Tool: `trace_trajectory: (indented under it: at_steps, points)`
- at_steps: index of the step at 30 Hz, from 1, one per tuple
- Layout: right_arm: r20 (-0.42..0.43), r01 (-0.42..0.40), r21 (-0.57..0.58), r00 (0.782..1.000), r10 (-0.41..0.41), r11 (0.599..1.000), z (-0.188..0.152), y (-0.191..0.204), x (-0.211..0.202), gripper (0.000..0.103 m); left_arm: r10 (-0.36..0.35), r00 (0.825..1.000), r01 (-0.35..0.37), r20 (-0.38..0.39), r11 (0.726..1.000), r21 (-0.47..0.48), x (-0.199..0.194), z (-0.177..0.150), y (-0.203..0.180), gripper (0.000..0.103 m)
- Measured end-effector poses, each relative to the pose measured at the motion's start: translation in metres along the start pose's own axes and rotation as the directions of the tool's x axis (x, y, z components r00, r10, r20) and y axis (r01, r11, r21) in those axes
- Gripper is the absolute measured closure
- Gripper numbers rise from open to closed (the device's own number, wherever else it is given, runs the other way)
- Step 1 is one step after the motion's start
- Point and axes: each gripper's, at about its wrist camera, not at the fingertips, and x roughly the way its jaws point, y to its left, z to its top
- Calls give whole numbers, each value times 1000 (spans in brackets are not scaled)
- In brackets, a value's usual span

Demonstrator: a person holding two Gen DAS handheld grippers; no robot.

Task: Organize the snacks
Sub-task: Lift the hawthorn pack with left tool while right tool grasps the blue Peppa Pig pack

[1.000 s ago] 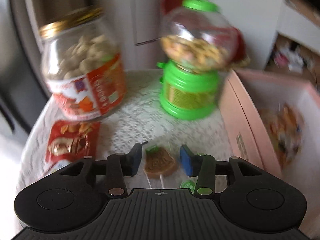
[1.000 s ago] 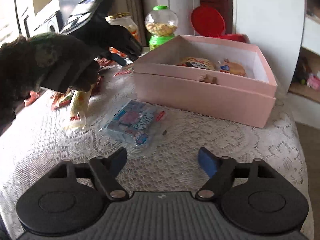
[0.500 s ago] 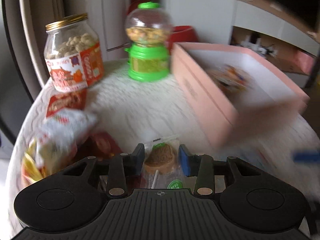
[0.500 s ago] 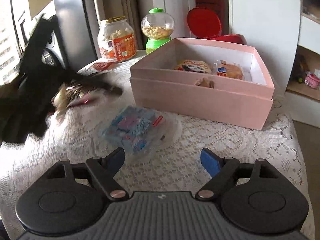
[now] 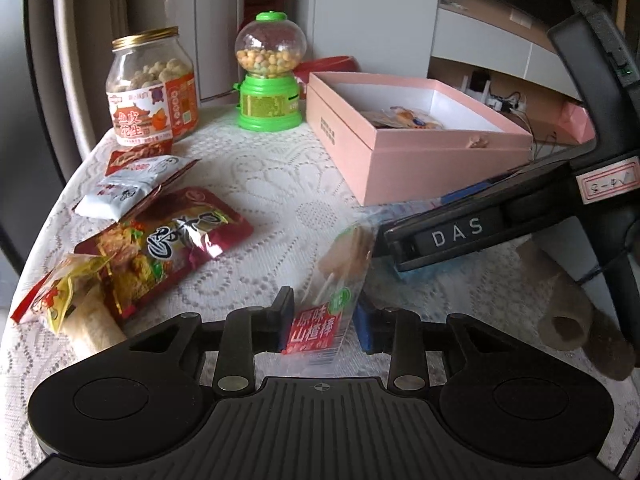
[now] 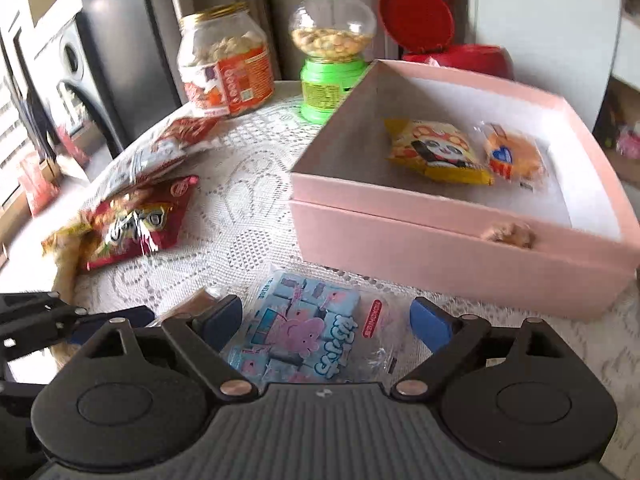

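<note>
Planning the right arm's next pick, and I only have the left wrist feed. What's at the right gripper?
Observer: The right gripper is open, with a blue cartoon candy pack lying on the lace cloth between its fingers.
Operator: How many packs in the pink box? I make out one.
Observer: Two, side by side in the pink box: a yellow panda pack and an orange pack.
Operator: Red thing behind the box?
Observer: A red bin, its round lid flipped up.

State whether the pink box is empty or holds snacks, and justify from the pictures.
Holds snacks: the open pink box contains a yellow panda packet and an orange-wrapped snack.
</note>
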Motion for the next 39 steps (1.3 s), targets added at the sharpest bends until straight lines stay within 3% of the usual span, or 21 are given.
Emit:
trace_trajectory:
  at_steps: [5,7,8,9,11,12,13,16,22,25,29,31,36,39]
  points:
    - [-6,-17,-49,1000,16,999,-13,-5,-22,23,-12,1000,12,-9,1000,-6,-3,-2,-7,65]
    - [4,0,-64,1000,1,998,-20,-12,-35,29,-30,999,30,-16,999,-10,-4,-3,-11,64]
    - [6,3,-68,1000,-3,998,-22,-16,-41,39,-42,999,42,-20,999,-11,-5,-3,-12,62]
    - [2,-2,-72,1000,2,997,-25,-21,-47,42,-54,998,54,-21,999,-9,-6,-4,-16,61]
    - [-1,-7,-85,1000,7,996,-29,-31,-55,37,-86,996,86,-31,996,-7,-7,-4,-20,60]
    - [6,14,-96,1000,-13,995,-32,-35,-58,27,-104,994,104,-36,995,-7,-7,-4,-23,60]
    - [16,52,-105,999,-50,993,-36,-38,-59,24,-113,993,113,-38,994,-3,-8,-4,-25,59]
    - [39,130,-117,991,-126,985,-46,-46,-61,22,-150,987,151,-52,989,1,-11,-4,-31,58]
    - [68,99,-45,993,-96,994,-62,-58,-61,17,-183,982,181,-37,982,-46,-20,3,-27,58]
    - [84,64,39,994,-67,997,-70,-70,-60,13,-250,968,245,-32,963,-111,-21,9,-19,58]
    - [122,50,53,991,-56,997,-78,-71,-61,12,-165,985,159,-46,981,-107,-10,15,-18,52]
    - [124,50,55,991,-56,997,-78,-71,-61,12,-168,983,160,-68,981,-111,2,17,-19,52]
    - [129,42,61,990,-50,997,-79,-72,-63,12,-80,995,79,-56,997,-16,10,19,-27,51]
    - [130,36,60,991,-44,998,-79,-73,-63,11,-88,995,87,-56,996,-34,13,21,-23,57]
